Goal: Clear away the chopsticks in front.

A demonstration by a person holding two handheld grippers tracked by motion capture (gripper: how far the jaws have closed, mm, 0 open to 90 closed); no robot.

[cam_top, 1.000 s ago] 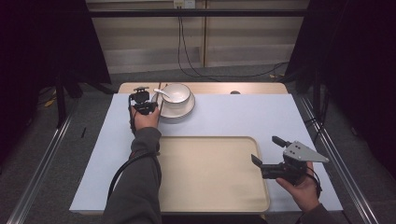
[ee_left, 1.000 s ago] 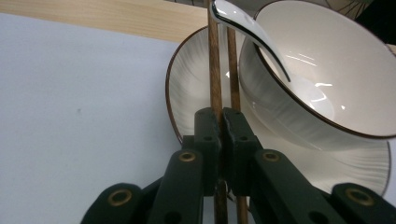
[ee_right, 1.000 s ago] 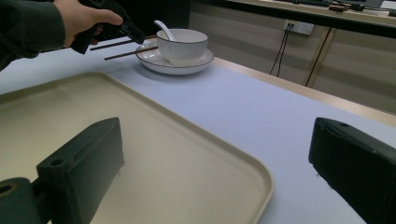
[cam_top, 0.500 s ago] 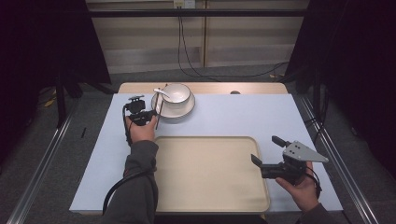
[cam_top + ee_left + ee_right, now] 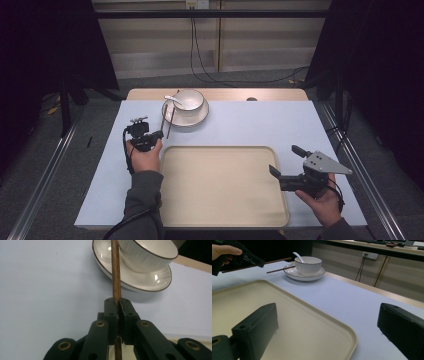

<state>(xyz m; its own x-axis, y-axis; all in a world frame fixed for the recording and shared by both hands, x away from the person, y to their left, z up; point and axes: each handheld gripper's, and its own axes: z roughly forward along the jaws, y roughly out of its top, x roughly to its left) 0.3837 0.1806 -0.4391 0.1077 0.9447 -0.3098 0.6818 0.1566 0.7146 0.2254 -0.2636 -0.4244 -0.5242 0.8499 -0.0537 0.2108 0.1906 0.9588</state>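
- The left gripper (image 5: 159,134) has its jaws pinched tight on a wooden chopstick (image 5: 115,272), no gap showing on either side of the stick in the left gripper view.
- From the pads the chopstick runs straight ahead; its far part reaches over the rim of the white saucer (image 5: 147,282), and its near end pokes back out behind the pads.
- In the high view a second chopstick (image 5: 171,120) lies just beyond those fingertips, its far end resting on the saucer; I can't tell whether the two sticks touch.
- The bowl (image 5: 188,100) sits on the saucer ahead of the left fingers, with a white spoon (image 5: 173,99) leaning in it.
- The right gripper (image 5: 282,160) is held with its jaws spread wide and nothing between them.
- Its fingers (image 5: 255,327) hang over the near right corner of the beige tray (image 5: 220,210); the other one stands over the pale blue table cover (image 5: 260,122) just outside the tray's rim.
- The chopsticks, saucer and bowl are well apart from the right fingers, across the tray.
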